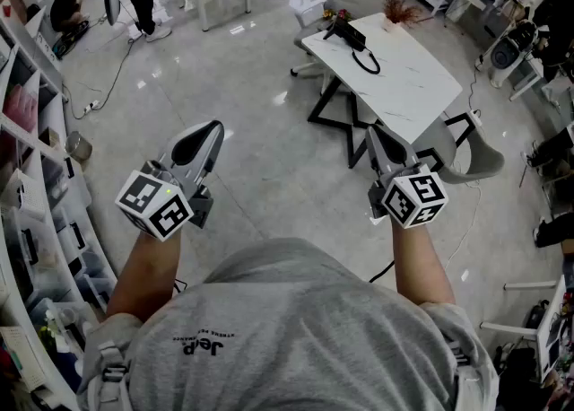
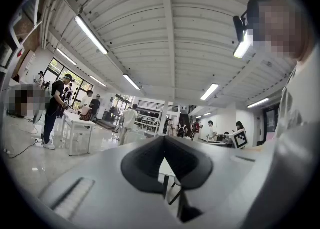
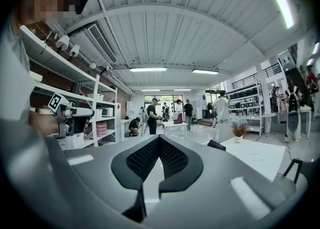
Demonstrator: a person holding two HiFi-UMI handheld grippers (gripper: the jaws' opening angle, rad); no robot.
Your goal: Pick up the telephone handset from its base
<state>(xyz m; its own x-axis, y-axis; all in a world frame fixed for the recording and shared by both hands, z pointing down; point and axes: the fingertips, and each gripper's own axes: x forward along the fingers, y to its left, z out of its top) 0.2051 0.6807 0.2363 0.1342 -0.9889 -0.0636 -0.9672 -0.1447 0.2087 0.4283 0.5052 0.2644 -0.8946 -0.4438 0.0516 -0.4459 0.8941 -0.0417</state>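
1. Shelving [image 1: 40, 212]: left of the left hand-held gripper, packed with boxes and bins.
2. Left hand-held gripper [image 1: 213, 131]: held level above the floor [image 1: 260, 131]. Jaws clenched tip to tip, nothing between them. Marker cube [image 1: 154, 203] at its rear end.
3. Right hand-held gripper [image 1: 373, 134]: held level, well apart from the left one. Jaws clenched, empty. Marker cube [image 1: 413, 198] at its rear end.
4. Table [image 1: 413, 86]: white top, dark legs. Ahead of the right hand-held gripper, its near end just beyond the jaw tips in the head view.
5. Telephone [image 1: 348, 34]: black, at the table's far end, ahead of the right hand-held gripper and well apart from both. Handset too small to tell from the base. Black cord [image 1: 366, 61] looped on the table top on the near side.
6. Potted plant [image 1: 399, 10]: near the telephone, on its right.
7. Grey chair [image 1: 471, 158]: right of the right hand-held gripper, beside the table.
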